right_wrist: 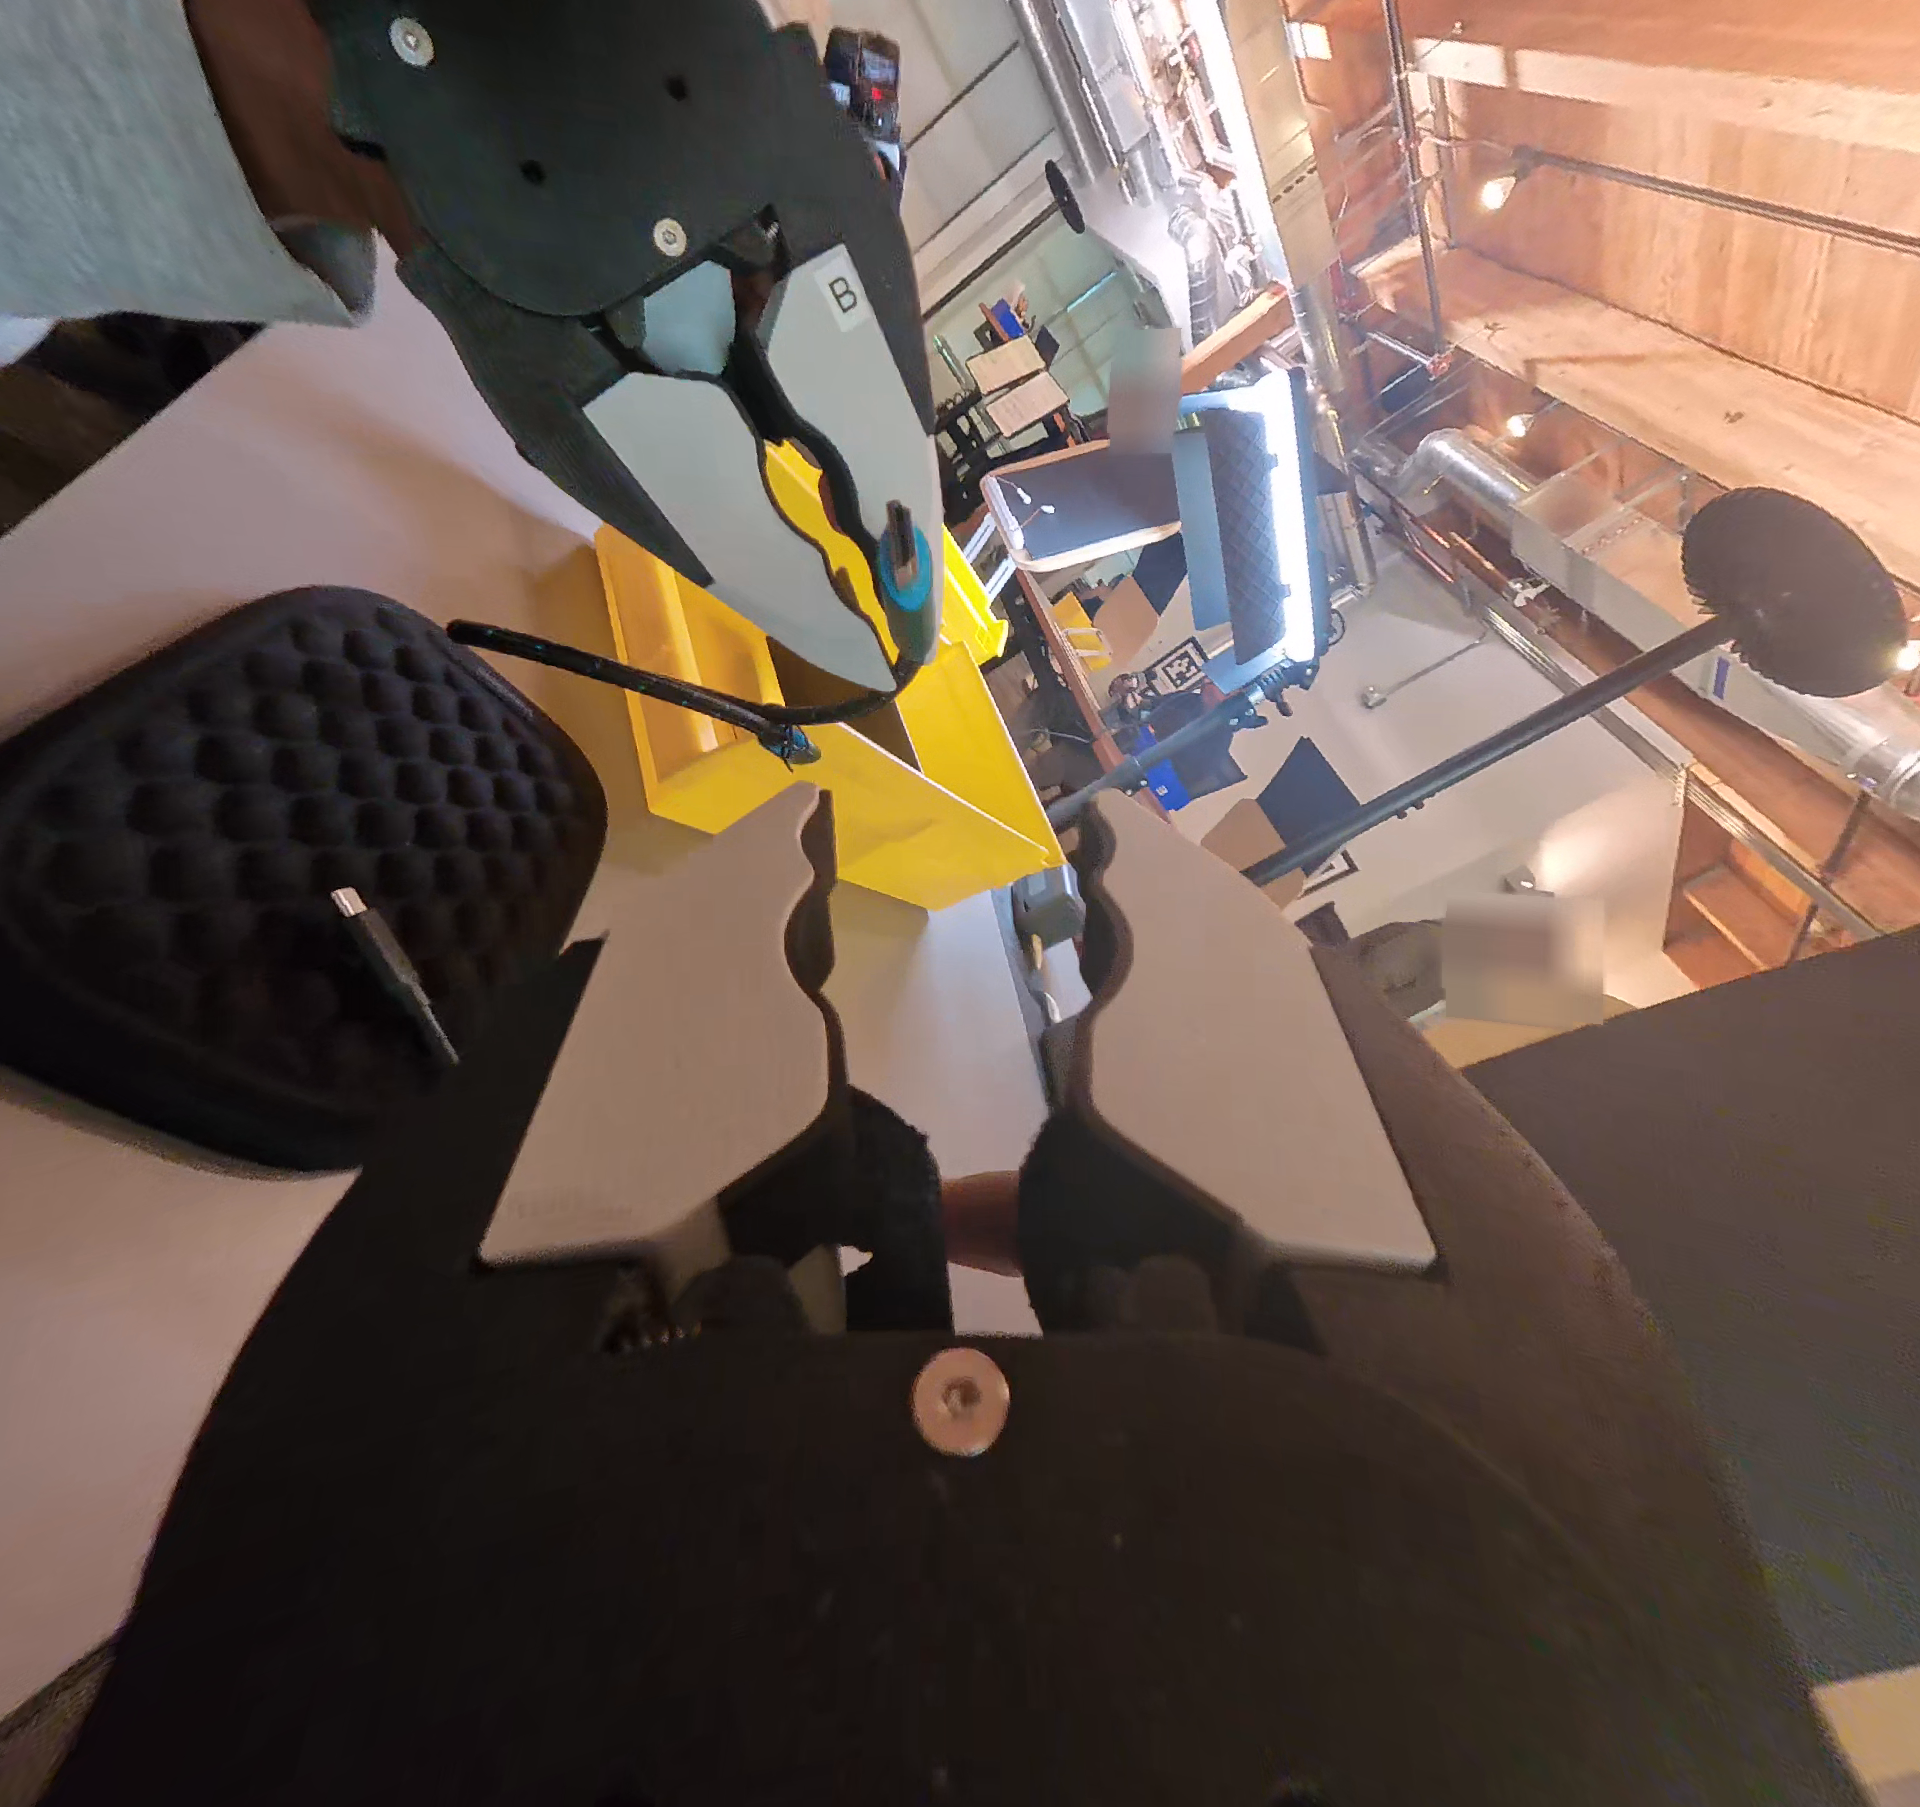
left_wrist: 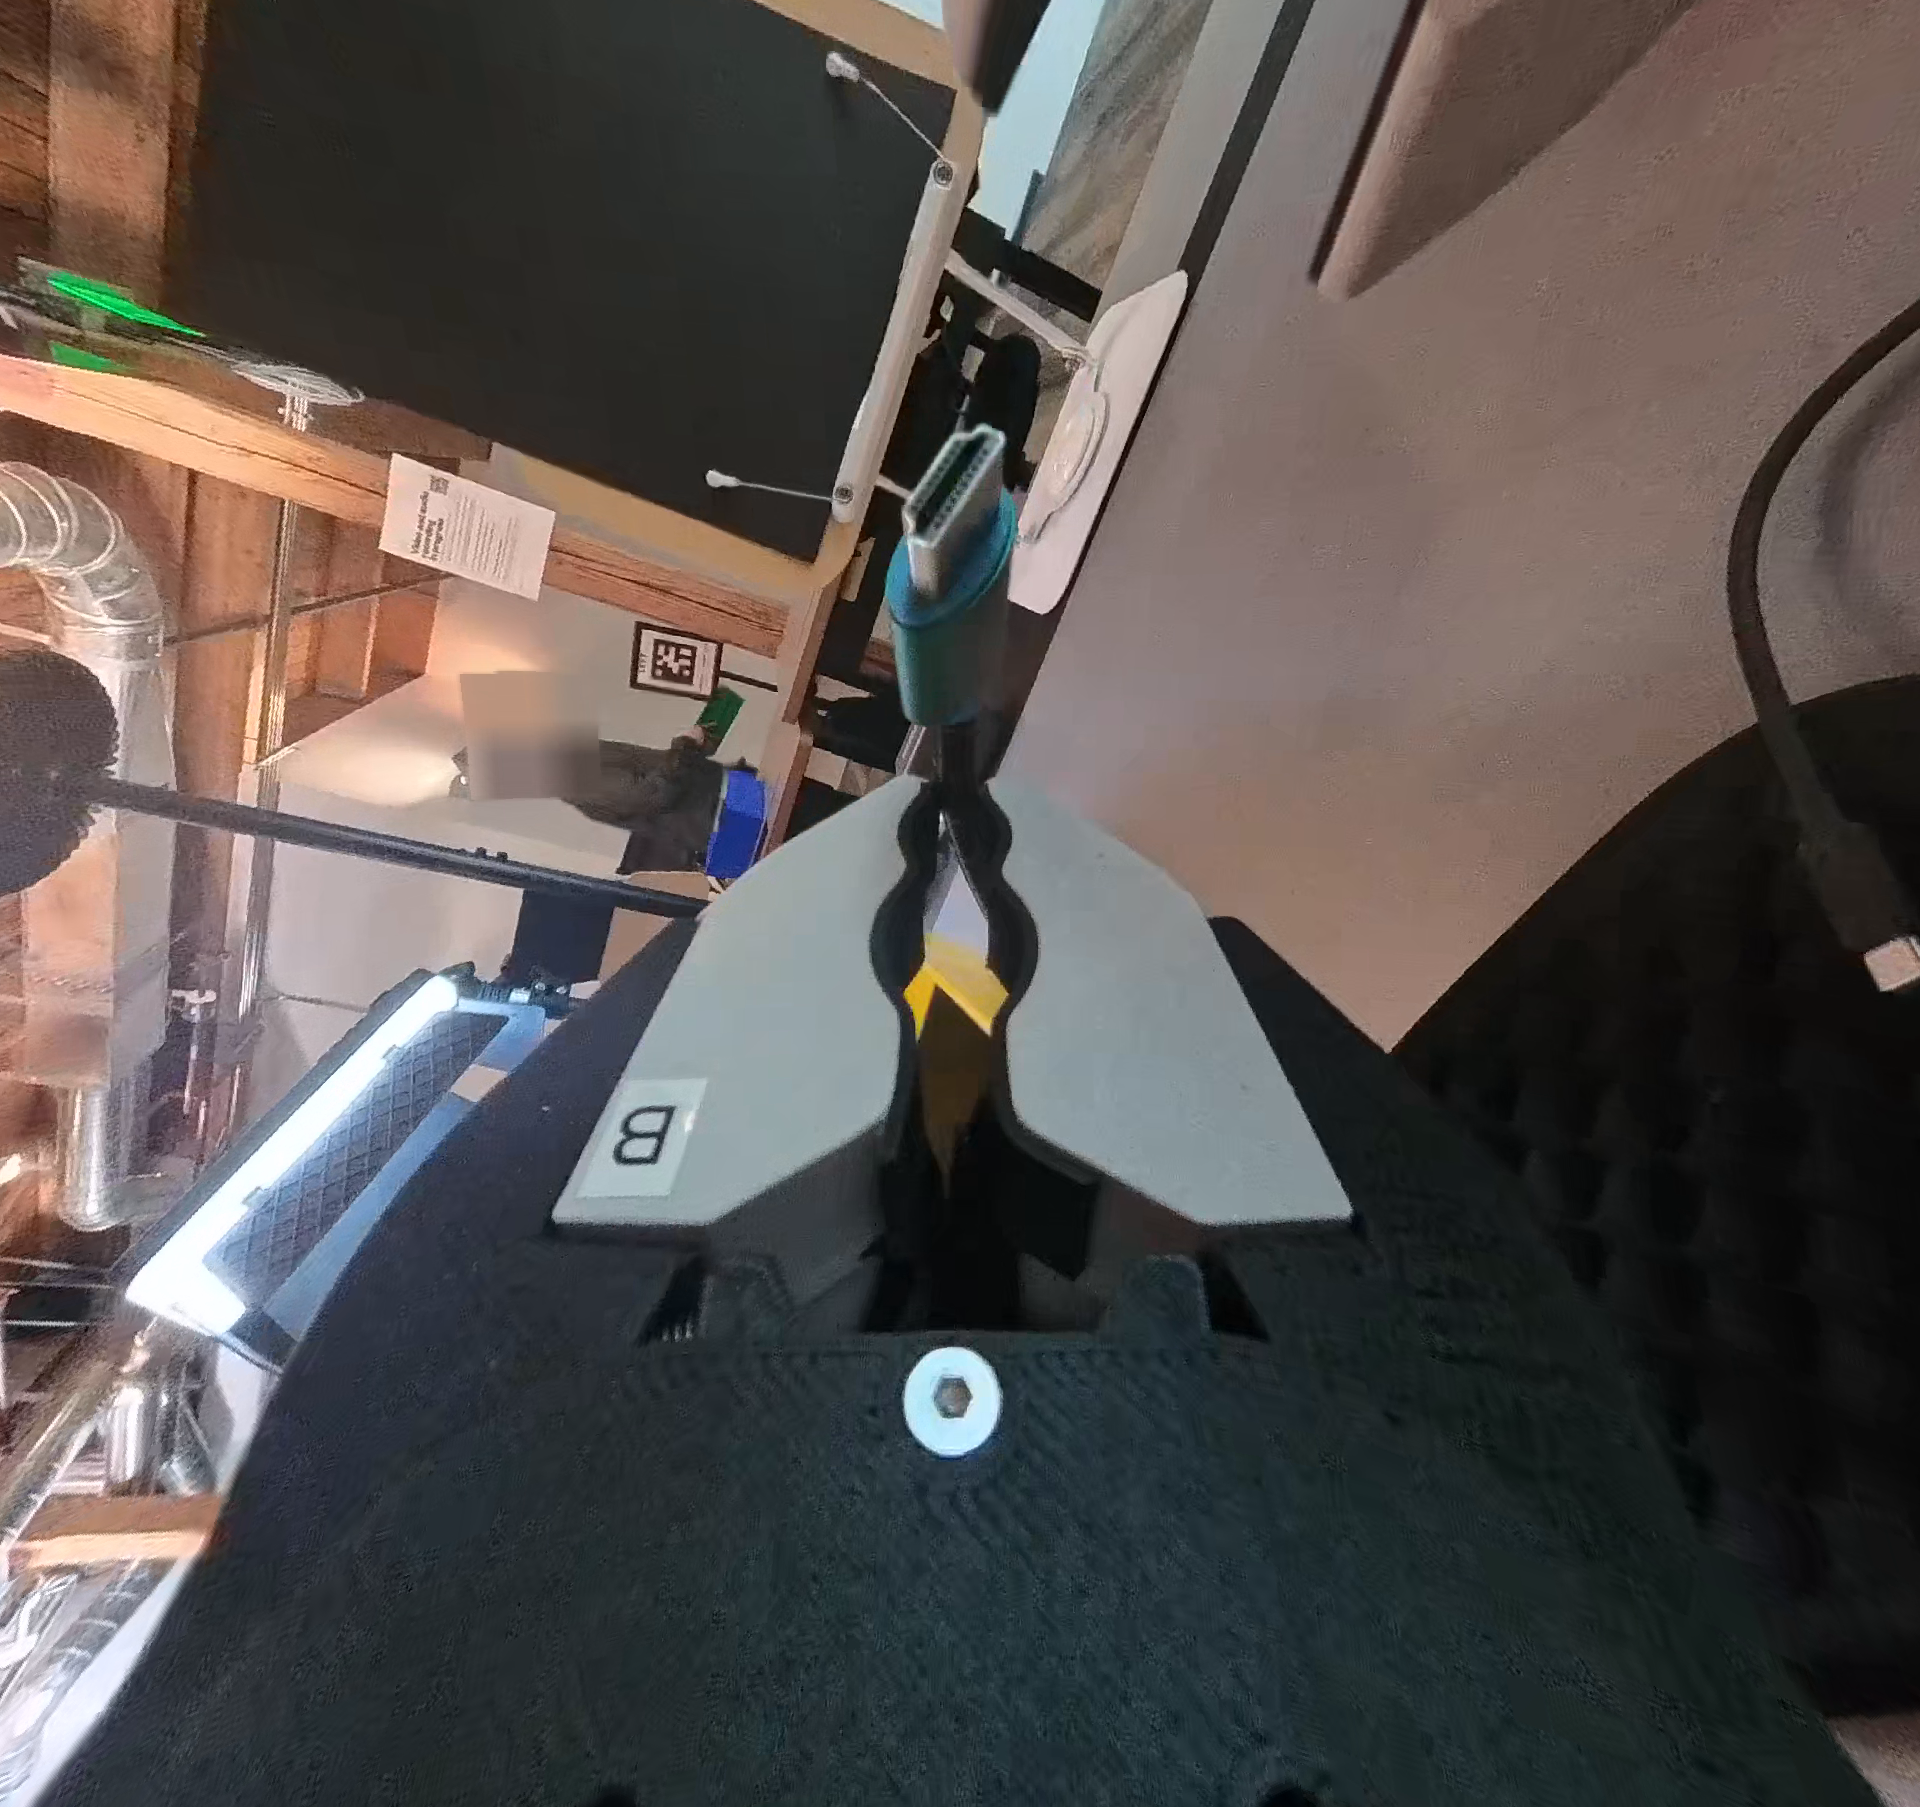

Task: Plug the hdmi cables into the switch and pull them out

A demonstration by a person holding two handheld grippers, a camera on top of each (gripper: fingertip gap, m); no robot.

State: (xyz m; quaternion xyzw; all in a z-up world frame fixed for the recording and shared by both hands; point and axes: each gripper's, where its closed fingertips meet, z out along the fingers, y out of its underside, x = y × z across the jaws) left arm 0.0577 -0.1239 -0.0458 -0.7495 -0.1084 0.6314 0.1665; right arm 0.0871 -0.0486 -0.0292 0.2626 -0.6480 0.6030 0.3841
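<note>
My left gripper [left_wrist: 951, 807] is shut on a black HDMI cable just behind its teal plug [left_wrist: 951, 562]. The plug sticks out past the fingertips, its metal end pointing away, above the table's edge. The right wrist view shows the same gripper [right_wrist: 896, 661] with the teal plug [right_wrist: 902, 581], and the cable [right_wrist: 623, 671] trailing left towards the mat. My right gripper [right_wrist: 951, 817] is open and empty, below and a little apart from the left one. A second black HDMI plug [right_wrist: 390, 968] lies on a black dimpled mat [right_wrist: 260, 853]; it also shows in the left wrist view [left_wrist: 1860, 926]. I see no switch that I can name.
Yellow bins [right_wrist: 935, 801] stand on the pale table [right_wrist: 312, 469] behind my right fingertips. A small grey object [right_wrist: 1044, 903] lies near the table's edge. A white pad with something clear on it [left_wrist: 1101, 427] lies farther along the table. A lamp panel and stands fill the room beyond.
</note>
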